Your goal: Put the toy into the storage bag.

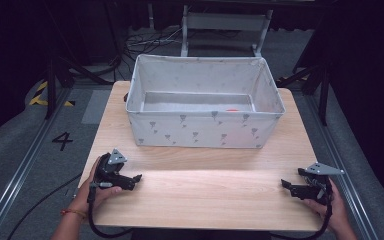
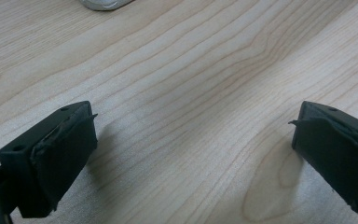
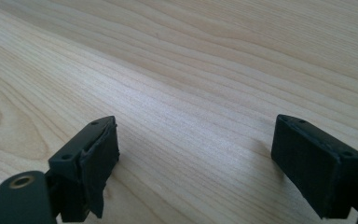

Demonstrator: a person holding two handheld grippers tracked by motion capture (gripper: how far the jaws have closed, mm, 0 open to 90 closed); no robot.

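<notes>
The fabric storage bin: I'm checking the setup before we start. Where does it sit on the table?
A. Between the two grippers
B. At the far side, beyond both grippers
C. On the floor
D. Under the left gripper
B: the fabric storage bin stands at the table's far side, while the left gripper and right gripper rest apart near the person's edge.

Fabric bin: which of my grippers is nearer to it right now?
Left. The left gripper sits just below the fabric bin's front-left corner; the right gripper rests out beyond its front-right corner, near the table's edge.

Light wood-grain table [image 1: 205,195] occupies the frame's centre. A grey patterned fabric bin [image 1: 205,130] stands on its upper half. Lower half bare.
</notes>
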